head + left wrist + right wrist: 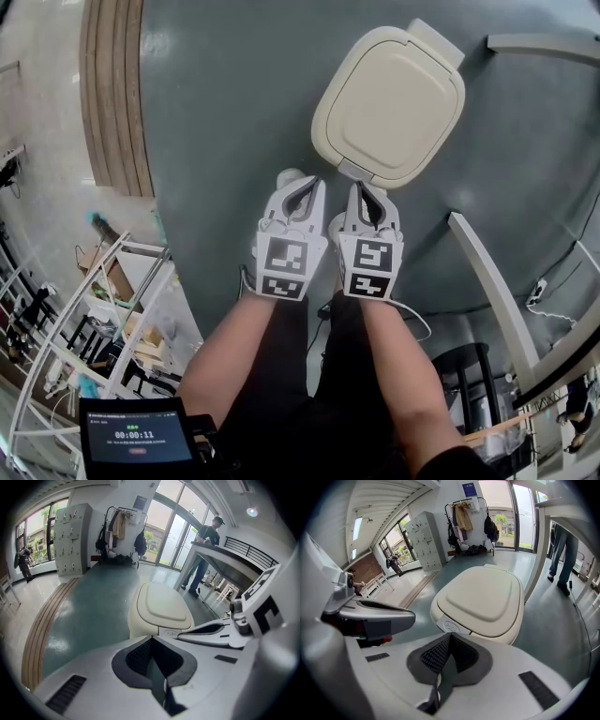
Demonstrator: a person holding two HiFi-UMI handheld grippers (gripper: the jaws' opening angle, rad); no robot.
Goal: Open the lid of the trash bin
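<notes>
The cream trash bin [389,103] stands on the grey-green floor with its lid down flat. A small push tab [354,169] sits at its near edge. My left gripper [302,185] and right gripper [367,188] hang side by side just short of that edge, both shut with nothing between the jaws. In the left gripper view the bin [161,604] lies ahead and slightly right of my left gripper [150,640]. From the right gripper view, the bin [485,597] is close, its tab [452,626] just beyond my right gripper [450,635].
A white table frame [492,281] and a black stool [469,361] stand at the right. A white shelving rack [103,309] is at the lower left, and a wooden floor strip [112,94] at the far left. A person [204,550] stands at a counter behind the bin.
</notes>
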